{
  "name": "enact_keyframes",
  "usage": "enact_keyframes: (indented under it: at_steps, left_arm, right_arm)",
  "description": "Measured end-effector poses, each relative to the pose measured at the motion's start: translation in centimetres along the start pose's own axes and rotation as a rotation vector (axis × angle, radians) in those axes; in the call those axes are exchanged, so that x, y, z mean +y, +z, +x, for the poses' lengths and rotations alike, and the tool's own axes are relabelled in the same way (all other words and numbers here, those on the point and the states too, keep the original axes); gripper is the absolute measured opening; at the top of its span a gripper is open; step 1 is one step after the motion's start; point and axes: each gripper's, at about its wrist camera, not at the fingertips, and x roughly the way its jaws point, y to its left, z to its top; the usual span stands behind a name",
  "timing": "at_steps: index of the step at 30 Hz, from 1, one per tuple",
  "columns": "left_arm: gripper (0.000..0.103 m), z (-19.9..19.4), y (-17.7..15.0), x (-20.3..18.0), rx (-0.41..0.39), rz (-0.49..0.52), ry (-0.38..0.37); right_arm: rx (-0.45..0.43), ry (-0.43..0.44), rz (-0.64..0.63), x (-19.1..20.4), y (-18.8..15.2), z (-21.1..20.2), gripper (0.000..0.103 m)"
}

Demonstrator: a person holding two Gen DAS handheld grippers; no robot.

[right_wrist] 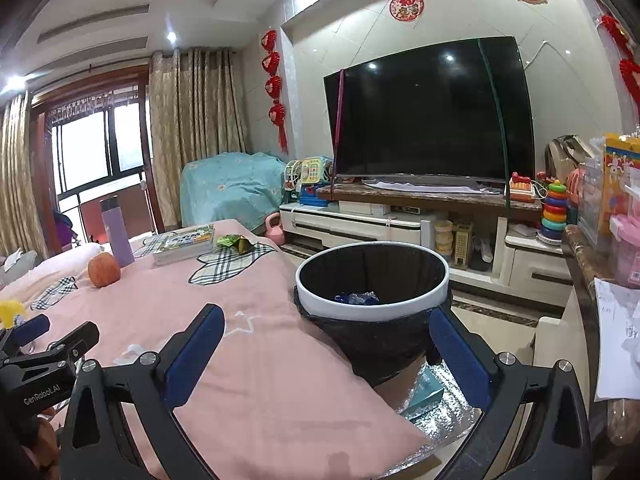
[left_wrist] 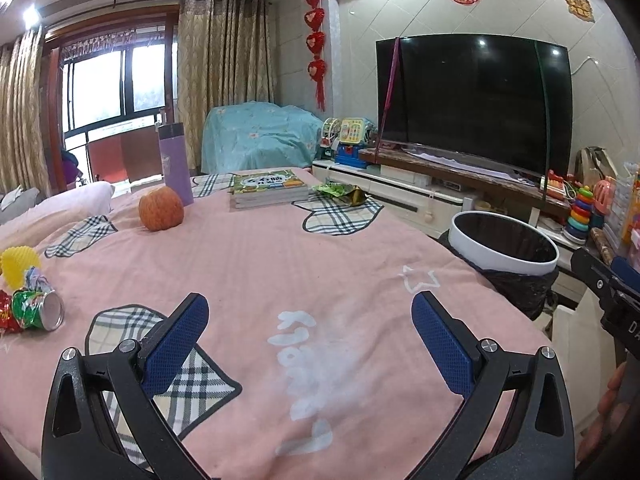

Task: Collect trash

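A pink quilt [left_wrist: 280, 248] with plaid patches and white lettering covered the surface, spreading out directly beneath and ahead of the left claw [left_wrist: 310, 330]. Far ahead of that claw and to its left sat an orange fruit [left_wrist: 161, 209], with a purple bottle [left_wrist: 175, 164] standing upright just behind it. Straight ahead at the far edge lay a stack of books [left_wrist: 267, 189], and just to their right a crumpled green wrapper [left_wrist: 341, 192]. Close to the claw's left side lay a tipped can [left_wrist: 38, 309], a red wrapper [left_wrist: 6, 314] touching it, and a yellow ridged cup [left_wrist: 19, 265] just behind.
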Motion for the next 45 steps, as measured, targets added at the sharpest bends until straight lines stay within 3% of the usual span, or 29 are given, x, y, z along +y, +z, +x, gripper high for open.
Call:
enact_keyframes:
  at_steps: [16,32,45]
  left_arm:
    - [0.103,-0.7,-0.1,-0.1,-0.012,-0.002,0.0]
    - [0.103,-1.8,-0.1,-0.1,-0.052,-0.003,-0.004]
    - [0.103,-2.0,-0.2,-0.2,-0.052,0.0,0.0]
  right_arm:
    - [0.019,-0.023,-0.002,-0.4,-0.4,-0.1,0.103]
    - [-0.032,0.004,0.007,-0.5,-0.2,-1.1,0.103]
    - [-0.025,0.008,0.015,-0.5,-0.2,-1.1,0.103]
